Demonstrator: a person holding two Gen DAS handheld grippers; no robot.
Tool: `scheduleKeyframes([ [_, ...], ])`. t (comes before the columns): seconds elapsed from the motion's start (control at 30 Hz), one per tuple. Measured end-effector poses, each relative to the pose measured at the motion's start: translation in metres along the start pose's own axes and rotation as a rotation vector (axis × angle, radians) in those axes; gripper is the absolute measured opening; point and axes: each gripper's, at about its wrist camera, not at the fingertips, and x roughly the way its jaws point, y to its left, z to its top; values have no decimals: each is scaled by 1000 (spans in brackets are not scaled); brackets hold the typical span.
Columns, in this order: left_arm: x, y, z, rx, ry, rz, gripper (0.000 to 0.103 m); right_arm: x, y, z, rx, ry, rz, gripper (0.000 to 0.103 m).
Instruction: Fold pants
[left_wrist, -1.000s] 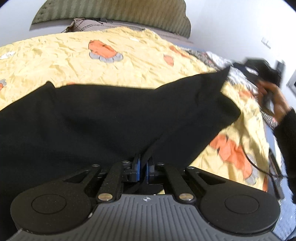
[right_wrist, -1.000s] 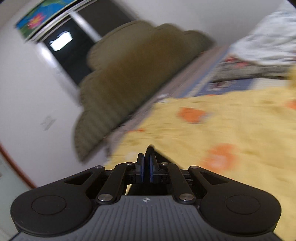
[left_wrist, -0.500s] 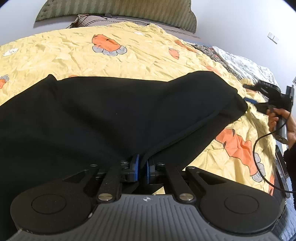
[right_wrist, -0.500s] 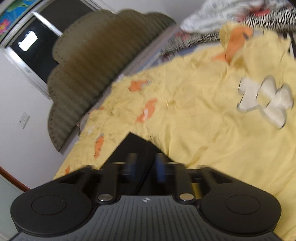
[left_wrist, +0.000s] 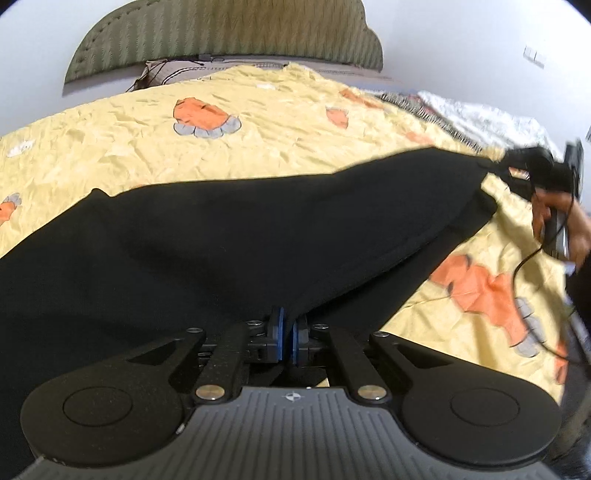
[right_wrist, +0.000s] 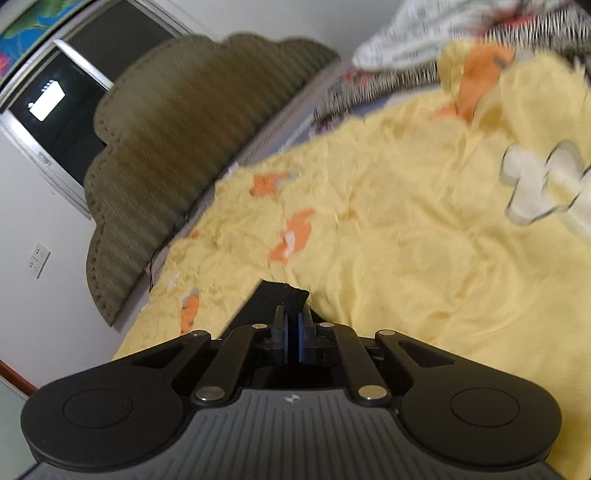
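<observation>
Both clamped on the black knit pants (left_wrist: 236, 236): left gripper (left_wrist: 287, 334) on a near edge, right gripper (right_wrist: 293, 332) on a corner; keep it taut, lower evenly.

pants (left_wrist: 258, 236) on bedspread (left_wrist: 280, 147) | headboard (left_wrist: 221, 33) behind | left gripper (left_wrist: 287, 332) near edge, right gripper (right_wrist: 293, 334) far corner

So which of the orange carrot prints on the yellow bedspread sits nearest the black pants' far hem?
The large orange carrot print at lower right of the left wrist view, just beside the black pants; the other prints lie farther up the yellow bedspread, toward the headboard.
</observation>
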Motion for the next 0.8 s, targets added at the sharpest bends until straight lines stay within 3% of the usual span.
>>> scheduleKeyframes([
  [0.1,-4,-1,-3,25,18,-10,3,-26,-6,-5,-69,-24,-51,4],
  [0.27,7,-5,-11,69,60,7,5,-27,-23,-17,-89,30,-112,5],
  [0.3,8,-4,-11,68,63,6,19,-21,-22,-20,-125,62,-126,6],
  [0.37,3,-2,-10,42,74,0,20,-16,-20,-22,-158,84,-153,7],
  [0.43,-7,0,-10,22,90,3,50,-28,-10,-21,-193,12,-237,22],
  [0.5,-20,2,-10,-2,75,10,65,-47,10,-28,-296,-117,-345,27],
  [0.53,-26,3,-9,-13,57,3,66,-54,24,-34,-380,-138,-294,27],
  [0.57,-30,4,-5,-25,43,-11,66,-53,34,-39,-442,-98,-203,27],
  [0.63,-28,7,3,-59,25,-28,68,-33,51,-53,-511,114,-39,51],
  [0.67,-25,9,6,-77,19,-20,69,-21,54,-60,-522,185,-18,55],
  [0.73,-12,13,9,-107,36,14,69,-1,53,-71,-572,222,-80,55],
  [0.8,2,20,7,-142,99,54,64,0,48,-70,-552,152,-178,55],
])
